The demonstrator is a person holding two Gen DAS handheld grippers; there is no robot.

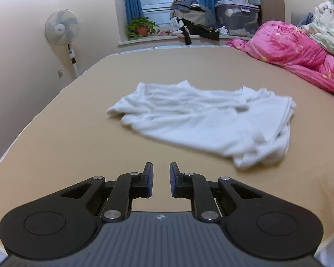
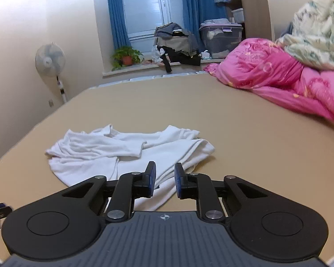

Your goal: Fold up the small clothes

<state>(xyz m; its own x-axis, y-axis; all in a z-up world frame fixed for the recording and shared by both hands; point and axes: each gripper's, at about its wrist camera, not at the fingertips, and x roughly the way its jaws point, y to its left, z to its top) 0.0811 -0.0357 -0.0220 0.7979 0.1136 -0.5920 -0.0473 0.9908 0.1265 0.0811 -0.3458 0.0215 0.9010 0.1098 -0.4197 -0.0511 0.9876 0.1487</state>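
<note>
Both grippers I'm running stand released, holding nothing: left gripper (image 1: 161, 173) short of the white shirt (image 1: 202, 120), right gripper (image 2: 164, 173) over its near hem. Shirt lies rumpled on tan bed (image 1: 78, 144), pink quilt (image 1: 296, 53) beyond it.

**Colours on and around the bed**

White garment (image 1: 196, 120) on a plain tan bed sheet (image 1: 78, 146). Pink quilt (image 1: 296, 51) with a floral print and small yellow touches; cream quilt (image 1: 329, 29) with a grey-green leaf pattern. Blue curtains (image 1: 131, 0). Green plant (image 1: 140, 25) in a red-orange pot. White fan (image 1: 62, 27). Grippers black with blue pads (image 1: 151, 178).
</note>
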